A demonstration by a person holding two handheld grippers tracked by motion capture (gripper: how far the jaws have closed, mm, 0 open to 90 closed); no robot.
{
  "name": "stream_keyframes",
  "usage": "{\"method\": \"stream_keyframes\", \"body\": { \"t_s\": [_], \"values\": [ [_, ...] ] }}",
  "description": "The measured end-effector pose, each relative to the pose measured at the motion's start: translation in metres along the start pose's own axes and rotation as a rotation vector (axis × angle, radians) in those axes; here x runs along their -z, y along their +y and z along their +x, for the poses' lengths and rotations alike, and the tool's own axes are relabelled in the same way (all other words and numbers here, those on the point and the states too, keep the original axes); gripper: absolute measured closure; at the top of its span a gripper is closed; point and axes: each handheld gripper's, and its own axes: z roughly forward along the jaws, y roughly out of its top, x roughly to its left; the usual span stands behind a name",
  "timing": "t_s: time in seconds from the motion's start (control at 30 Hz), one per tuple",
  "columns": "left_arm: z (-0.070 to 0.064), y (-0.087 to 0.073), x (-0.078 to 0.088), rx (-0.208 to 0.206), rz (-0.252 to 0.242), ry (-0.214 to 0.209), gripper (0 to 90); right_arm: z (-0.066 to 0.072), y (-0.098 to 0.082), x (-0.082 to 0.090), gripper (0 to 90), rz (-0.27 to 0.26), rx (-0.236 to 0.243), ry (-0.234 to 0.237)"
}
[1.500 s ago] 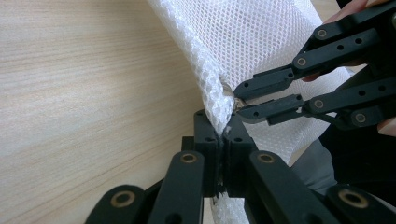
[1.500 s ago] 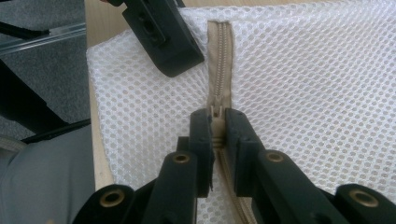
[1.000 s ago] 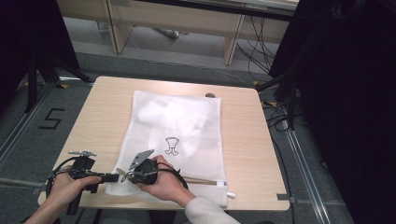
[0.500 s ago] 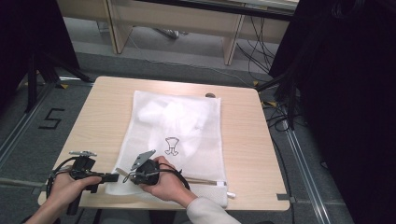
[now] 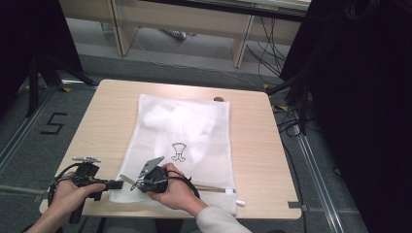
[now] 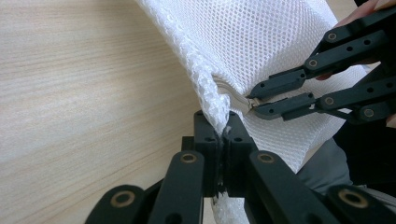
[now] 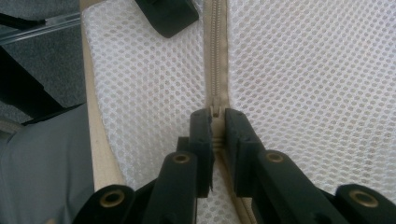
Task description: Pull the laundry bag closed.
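A white mesh laundry bag (image 5: 194,136) lies flat on the wooden table (image 5: 252,141), with white cloth inside and a small printed figure on it. My left gripper (image 5: 119,184) is at the bag's near left corner, shut on the mesh edge (image 6: 223,128). My right gripper (image 5: 138,183) is just to its right, shut on the zipper pull (image 7: 215,112). The beige zipper (image 7: 215,46) runs away from the jaws, closed ahead of them. In the left gripper view, the right gripper (image 6: 256,99) pinches the pull (image 6: 251,101) close above my own jaws.
The zipper line (image 5: 209,188) runs along the bag's near edge towards the right corner. Bare table lies left and right of the bag. Grey floor (image 5: 29,141) with a painted "5" lies to the left, and dark curtains (image 5: 359,97) to the right.
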Motion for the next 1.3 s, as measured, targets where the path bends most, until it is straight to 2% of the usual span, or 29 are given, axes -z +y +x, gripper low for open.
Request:
{"method": "stream_keyframes", "body": {
  "t_s": [0.43, 0.47, 0.53, 0.63, 0.7, 0.87, 0.97, 1.0, 1.03, 1.1, 1.23, 1.3],
  "values": [
    [0.001, 0.000, -0.001, 0.001, 0.002, 0.006, 86.4, -0.001, -0.004, 0.004, 82.8, 0.004, -0.010, 0.007],
    [0.000, -0.001, -0.002, 0.004, -0.014, 0.015, 86.4, -0.001, -0.004, 0.004, 82.8, 0.004, -0.010, 0.006],
    [0.002, 0.000, 0.000, -0.002, 0.004, 0.007, 86.4, -0.001, -0.005, 0.004, 82.8, 0.011, -0.013, 0.000],
    [0.002, 0.000, 0.000, -0.001, 0.003, 0.013, 86.4, -0.002, -0.007, 0.005, 82.8, 0.021, -0.014, 0.000],
    [0.001, -0.001, -0.001, 0.000, -0.014, 0.020, 86.4, -0.002, -0.007, 0.006, 82.8, 0.020, -0.010, 0.003],
    [0.001, -0.001, -0.001, -0.001, -0.009, 0.023, 86.4, -0.003, -0.007, 0.005, 82.8, 0.012, -0.008, 0.005],
    [0.002, -0.001, -0.002, 0.003, -0.010, 0.020, 86.3, -0.005, -0.008, 0.006, 82.8, 0.016, 0.019, -0.005],
    [0.002, 0.000, -0.001, 0.001, 0.008, 0.011, 86.3, -0.005, -0.009, 0.006, 82.8, 0.015, 0.013, -0.007],
    [0.002, 0.000, -0.001, 0.000, 0.012, 0.009, 86.3, -0.003, -0.009, 0.007, 82.8, 0.020, -0.021, 0.006],
    [0.002, 0.000, -0.001, 0.000, 0.011, 0.011, 86.3, -0.004, -0.009, 0.007, 82.8, 0.018, -0.005, -0.001],
    [0.002, 0.000, -0.001, 0.000, 0.010, 0.013, 86.3, -0.004, -0.009, 0.009, 82.8, 0.026, -0.006, 0.000],
    [0.003, 0.000, -0.001, 0.003, 0.010, 0.007, 86.3, -0.003, -0.010, 0.009, 82.8, 0.023, -0.024, 0.001]
  ]
}}
